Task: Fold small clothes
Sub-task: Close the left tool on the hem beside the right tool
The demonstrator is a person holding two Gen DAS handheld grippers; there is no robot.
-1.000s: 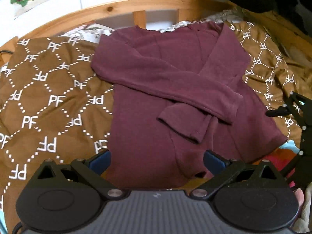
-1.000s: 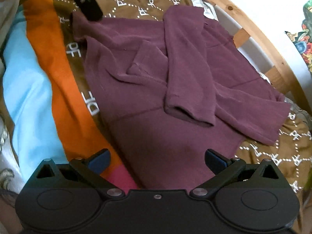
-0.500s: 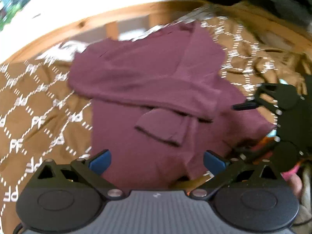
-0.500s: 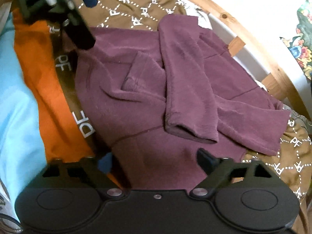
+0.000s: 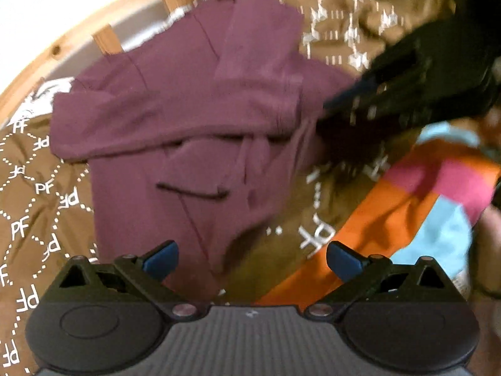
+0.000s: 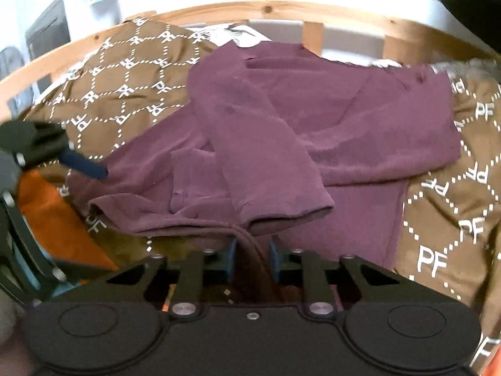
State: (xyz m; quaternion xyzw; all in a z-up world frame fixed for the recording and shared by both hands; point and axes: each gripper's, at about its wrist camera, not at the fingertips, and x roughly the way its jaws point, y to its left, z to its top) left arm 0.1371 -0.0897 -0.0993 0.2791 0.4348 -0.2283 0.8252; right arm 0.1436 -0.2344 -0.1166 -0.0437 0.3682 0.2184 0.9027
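The maroon top [image 6: 360,131] lies lengthwise, neck toward the wooden headboard [image 6: 313,36], hem pinched by the right gripper [image 6: 250,258], left gripper [image 5: 252,258] fingers apart.

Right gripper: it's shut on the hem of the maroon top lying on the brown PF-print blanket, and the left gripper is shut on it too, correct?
Not quite. The left gripper is open, as the left wrist view shows. The right gripper is shut on the maroon top, on the brown blanket.
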